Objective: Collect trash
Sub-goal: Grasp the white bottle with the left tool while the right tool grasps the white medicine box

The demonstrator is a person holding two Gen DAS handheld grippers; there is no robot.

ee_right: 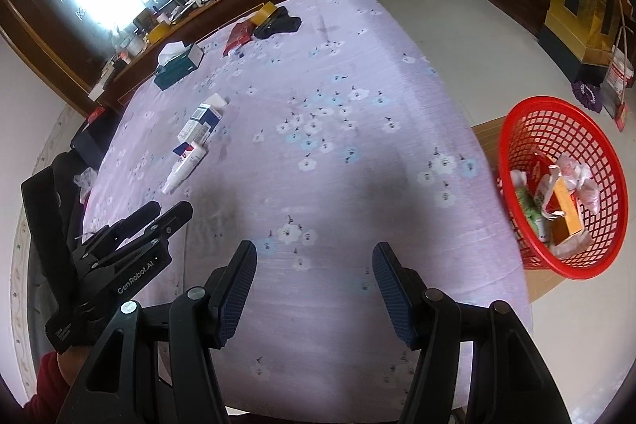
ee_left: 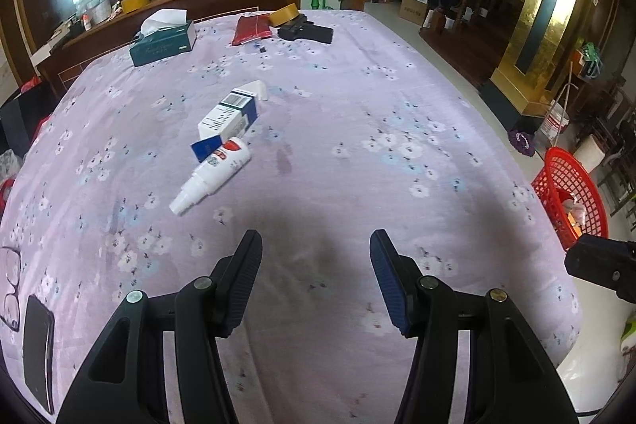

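Note:
A white spray bottle lies on its side on the purple floral tablecloth, touching a white and blue carton just behind it. My left gripper hovers open over bare cloth, short of the bottle, with nothing between its fingers. My right gripper is also open and empty near the table's front edge. To its left I see the left gripper, the bottle and the carton. A red mesh basket with wrappers and an orange box stands off the table's right edge.
At the far end lie a green tissue box, a red packet, a tape roll and a black object. Glasses and a dark phone rest at the near left. The basket sits low at right.

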